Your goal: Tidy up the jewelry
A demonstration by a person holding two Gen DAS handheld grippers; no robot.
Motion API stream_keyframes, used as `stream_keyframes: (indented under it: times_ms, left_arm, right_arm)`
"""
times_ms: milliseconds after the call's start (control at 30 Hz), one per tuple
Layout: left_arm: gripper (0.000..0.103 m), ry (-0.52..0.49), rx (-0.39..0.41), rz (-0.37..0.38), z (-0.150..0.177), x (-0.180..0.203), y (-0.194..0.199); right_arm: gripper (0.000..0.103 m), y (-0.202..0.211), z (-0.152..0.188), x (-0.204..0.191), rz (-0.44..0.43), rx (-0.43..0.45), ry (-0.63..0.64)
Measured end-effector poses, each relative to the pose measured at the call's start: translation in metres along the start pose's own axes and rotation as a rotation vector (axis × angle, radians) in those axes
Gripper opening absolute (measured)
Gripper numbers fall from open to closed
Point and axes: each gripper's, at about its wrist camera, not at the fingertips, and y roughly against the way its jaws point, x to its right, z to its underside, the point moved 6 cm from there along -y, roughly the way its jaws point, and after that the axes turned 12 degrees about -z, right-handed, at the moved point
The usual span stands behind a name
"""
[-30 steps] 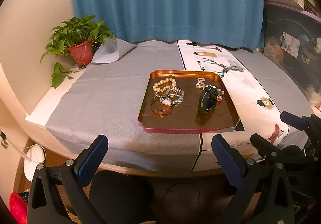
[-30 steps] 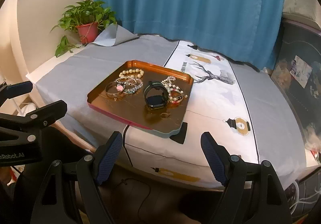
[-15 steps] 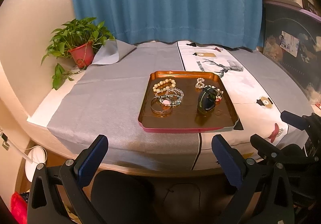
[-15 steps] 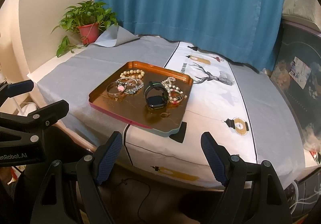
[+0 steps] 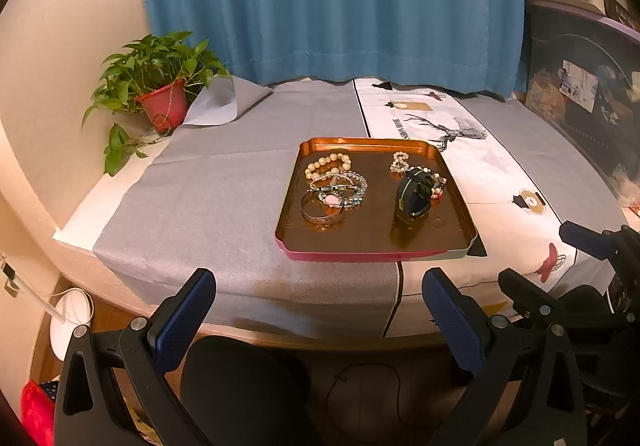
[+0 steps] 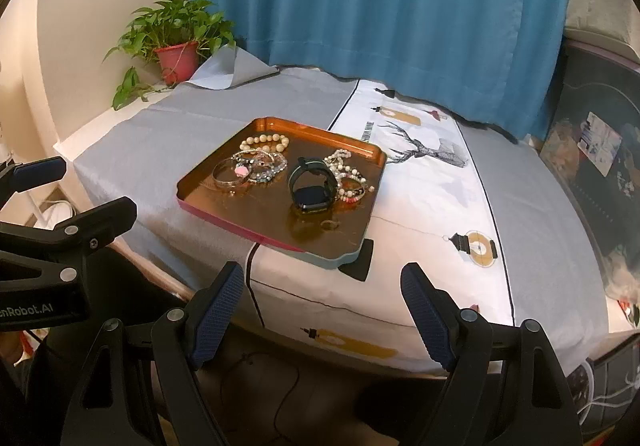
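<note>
A copper tray point(image 5: 372, 242) point(image 6: 224, 202) sits on the table near its front edge. It holds a pearl bracelet point(image 5: 328, 163) point(image 6: 264, 142), several beaded bracelets point(image 5: 340, 188) point(image 6: 260, 166), a metal bangle point(image 5: 320, 210) point(image 6: 225, 173), a black smartwatch point(image 5: 414, 193) point(image 6: 312, 188), a pearl strand point(image 5: 400, 162) point(image 6: 348, 176) and a small ring point(image 6: 330, 224). My left gripper point(image 5: 318, 310) is open and empty, below the table's front edge. My right gripper point(image 6: 322, 304) is open and empty, also short of the table.
A potted plant point(image 5: 158, 94) point(image 6: 176, 42) stands at the table's far left corner. A blue curtain point(image 5: 332, 2) hangs behind. A grey cloth point(image 5: 208, 182) and a white deer-print runner point(image 6: 424, 182) cover the table. A black chair point(image 5: 240, 390) is below the table edge.
Both grippers have drifted slightly; the tray sits a little lower and nearer in the views. Nothing on the tray has moved.
</note>
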Motion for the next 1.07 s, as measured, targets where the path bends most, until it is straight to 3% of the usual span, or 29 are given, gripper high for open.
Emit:
stream_keyframes:
  times_ms: [1067]
  left_arm:
    - [0.103,-0.003,-0.002,-0.002,0.0057,-0.0036,-0.0037]
  right_arm:
    - [0.081,-0.0017,0.0035,0.0025,-0.004,-0.003,0.002]
